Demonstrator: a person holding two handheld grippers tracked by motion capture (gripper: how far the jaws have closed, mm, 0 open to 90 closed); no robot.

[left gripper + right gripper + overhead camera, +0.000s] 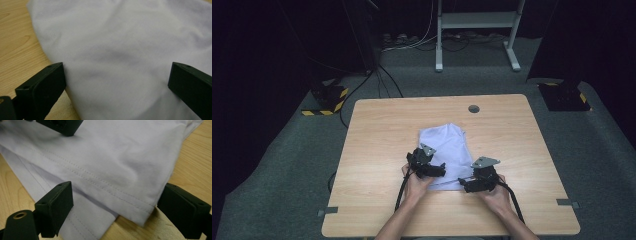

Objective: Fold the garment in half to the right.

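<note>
The pale lilac-white folded knit garment (pixel 446 152) lies mid-table on the light wooden table (pixel 377 200), a bit toward the near edge, w/ both grippers at its near end. It looks light, soft and floppy, prob. a thin jersey: it'll sag and unfold if lifted by one point, and single layers may slip apart, so best to pinch through all layers at the stitched hem (pixel 105 182) or its corners, not the smooth middle. The left gripper (pixel 428 167) sits over the garment's near-left part; its jaws stand wide apart w/ cloth between them, nothing pinched. The right gripper (pixel 477 182) is at the near-right corner of the garment, jaws also spread wide, straddling the hem corner (pixel 143 216) w/o closing on it. The high view gives the overall layout: garment's outline, both hands, distance to table edges. The right gripper view adds what the high view can't resolve: double stitching rows, at least two stacked layers at the hem, the corner lifting slightly off the wood, plus a bit of the other gripper at the top. The left gripper view shows soft wrinkles and the garment's rounded folded edge (pixel 53 58) against the wood, no seam there.
</note>
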